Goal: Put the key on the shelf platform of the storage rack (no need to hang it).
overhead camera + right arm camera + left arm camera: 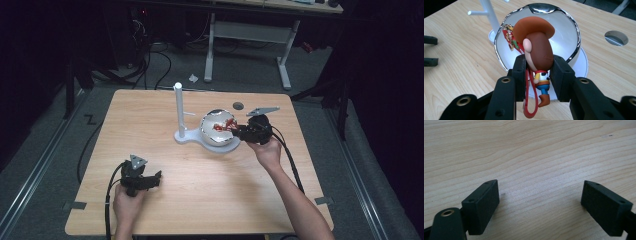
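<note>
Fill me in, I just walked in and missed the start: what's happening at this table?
A person works two handheld tongs at a wooden table. The right tongs are shut on a cowboy figurine keychain, holding it by the head at the rim of a shiny white bowl, its red strap dangling. The bowl sits on the base of a white peg stand. The left tongs are open over bare wood near the person, holding nothing.

A light wooden counter (200, 190) is carrying a white stand (180, 116) with an upright post, and a white bowl (216, 135) is sitting beside it, touching its base.
</note>
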